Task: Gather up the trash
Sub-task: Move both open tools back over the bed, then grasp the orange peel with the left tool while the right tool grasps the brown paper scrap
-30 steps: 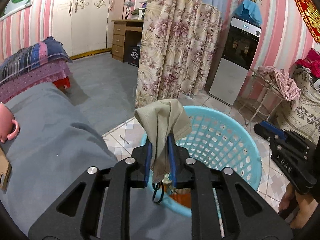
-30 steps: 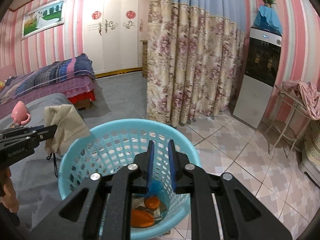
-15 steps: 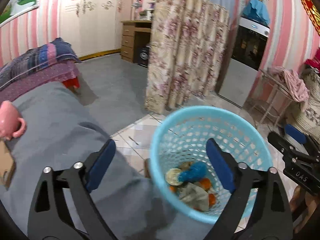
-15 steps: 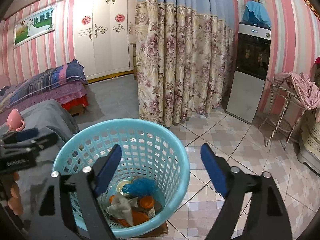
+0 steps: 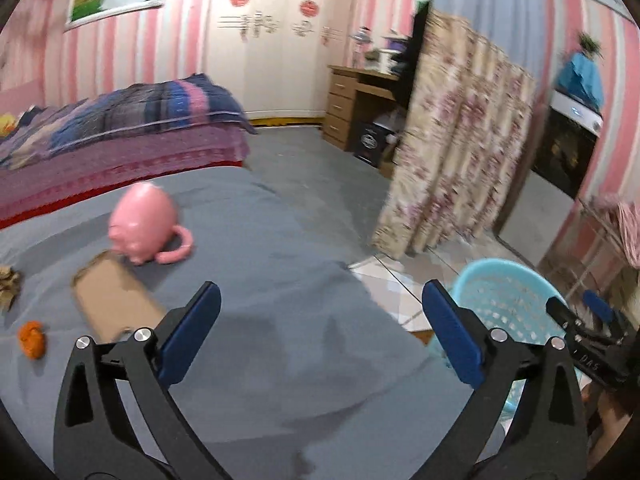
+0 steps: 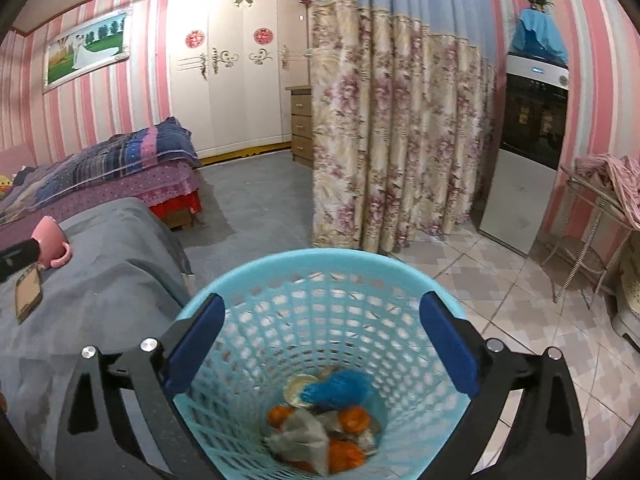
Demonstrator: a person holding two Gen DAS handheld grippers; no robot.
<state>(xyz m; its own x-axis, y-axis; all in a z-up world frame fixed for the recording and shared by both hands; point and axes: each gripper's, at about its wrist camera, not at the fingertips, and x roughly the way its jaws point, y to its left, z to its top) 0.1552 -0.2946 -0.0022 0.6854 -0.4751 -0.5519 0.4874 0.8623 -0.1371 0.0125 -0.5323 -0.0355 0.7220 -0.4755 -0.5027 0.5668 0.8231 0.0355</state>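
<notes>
My left gripper [image 5: 319, 300] hangs over the grey bed cover [image 5: 260, 320], its jaws opening wide with nothing between them. On the cover lie a pink mug [image 5: 142, 226], a cardboard piece [image 5: 116, 304], an orange scrap [image 5: 32, 338] and a brown crumpled bit [image 5: 8, 284]. The light blue basket [image 5: 508, 300] stands to the right of the bed. My right gripper [image 6: 322, 308] is over the basket [image 6: 320, 258], jaws also opening and holding nothing. Inside lie a beige cloth [image 6: 304, 436], a blue scrubber [image 6: 340, 388] and orange peels [image 6: 354, 418].
A floral curtain [image 6: 400, 140] hangs behind the basket, with a tall appliance [image 6: 532, 152] and a wire rack [image 6: 592, 232] holding clothes on the tiled floor to the right. A second bed [image 5: 120, 140] and a wooden desk [image 5: 356, 108] stand further back.
The left gripper opened and let the beige cloth drop into the basket, then swung left over the bed. The right gripper opened above the basket.
</notes>
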